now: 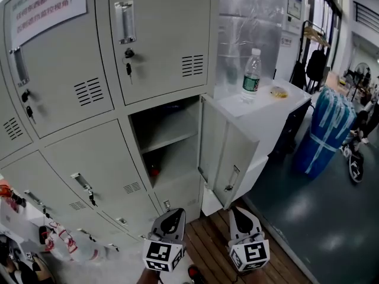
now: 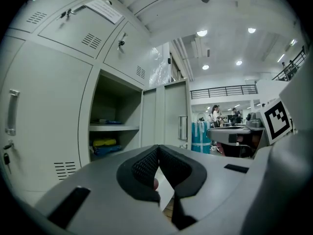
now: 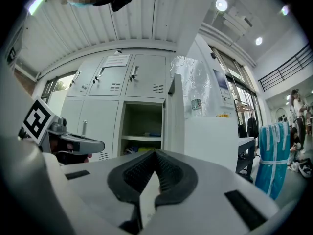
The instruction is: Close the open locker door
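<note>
1. The locker door [image 1: 228,152] stands swung out from a middle-row compartment [image 1: 169,138] at the right end of the grey locker bank [image 1: 71,99]. Its free edge points toward the person. Its handle [image 1: 232,179] is on the face turned toward the right.
2. Just right of the door is a white counter [image 1: 284,108]. The door's outer face lies close against the counter's side. Whether they touch cannot be told.
3. A water bottle [image 1: 251,76] and a small yellow thing [image 1: 278,92] stand on the counter, well above the door's swing.
4. Inside the compartment a shelf [image 1: 166,136] crosses the middle. The left gripper view shows a yellow bundle [image 2: 103,142] and a blue bundle [image 2: 105,151] under the shelf, set back from the opening.
5. The left gripper [image 1: 173,213] has its jaws together at the tips, with nothing between them. It sits low over the wooden floor [image 1: 207,241], below the open compartment.
6. The right gripper [image 1: 240,212] is likewise closed and empty. It is just below the door's lower corner, apart from the door.
7. The neighbouring lockers are shut, and keys [image 1: 128,64] hang from the one above. A paper notice [image 1: 44,2] is stuck at the upper left.
8. Farther right, on the grey floor [image 1: 308,218], stands a blue wrapped bundle [image 1: 325,132], well apart from the door.
</note>
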`<state>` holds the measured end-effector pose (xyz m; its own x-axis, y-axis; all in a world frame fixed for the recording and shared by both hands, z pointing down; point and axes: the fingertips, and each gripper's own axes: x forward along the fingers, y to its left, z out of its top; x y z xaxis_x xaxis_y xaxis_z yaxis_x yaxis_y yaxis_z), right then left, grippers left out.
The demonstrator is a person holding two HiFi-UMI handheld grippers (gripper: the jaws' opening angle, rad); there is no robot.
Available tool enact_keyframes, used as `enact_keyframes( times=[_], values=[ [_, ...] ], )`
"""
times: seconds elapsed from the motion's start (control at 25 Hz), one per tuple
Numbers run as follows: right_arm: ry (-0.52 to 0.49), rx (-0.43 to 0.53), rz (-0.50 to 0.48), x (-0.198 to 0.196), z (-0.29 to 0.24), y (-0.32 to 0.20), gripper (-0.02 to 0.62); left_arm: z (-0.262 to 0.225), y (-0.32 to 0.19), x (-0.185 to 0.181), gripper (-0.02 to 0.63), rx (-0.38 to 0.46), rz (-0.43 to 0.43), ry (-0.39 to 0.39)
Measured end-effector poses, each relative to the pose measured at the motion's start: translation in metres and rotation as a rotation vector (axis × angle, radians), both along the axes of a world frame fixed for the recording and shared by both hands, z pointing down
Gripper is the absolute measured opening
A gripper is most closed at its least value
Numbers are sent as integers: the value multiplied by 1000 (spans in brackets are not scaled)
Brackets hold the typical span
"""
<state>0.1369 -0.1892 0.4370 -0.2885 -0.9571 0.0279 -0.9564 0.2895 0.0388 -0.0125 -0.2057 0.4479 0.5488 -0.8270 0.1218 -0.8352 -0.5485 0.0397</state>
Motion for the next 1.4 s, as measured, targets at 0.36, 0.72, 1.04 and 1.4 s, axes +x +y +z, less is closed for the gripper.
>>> enact_keyframes(
  times=[0.36, 0.72, 1.04, 1.4],
  values=[
    [-71, 15, -63, 28, -7, -49, 265, 1, -29, 18, 21, 14, -32, -11],
    [-103, 16, -78, 30, -6, -74, 305, -1, -43, 8, 21, 20, -76, -19],
    [-81, 30, -71, 32, -10, -80, 228, -2, -49, 2, 21, 24, -93, -15],
    [-61, 33, -90, 22, -12, -76, 169, -8, -44, -6, 21, 39, -116, -13]
  ],
)
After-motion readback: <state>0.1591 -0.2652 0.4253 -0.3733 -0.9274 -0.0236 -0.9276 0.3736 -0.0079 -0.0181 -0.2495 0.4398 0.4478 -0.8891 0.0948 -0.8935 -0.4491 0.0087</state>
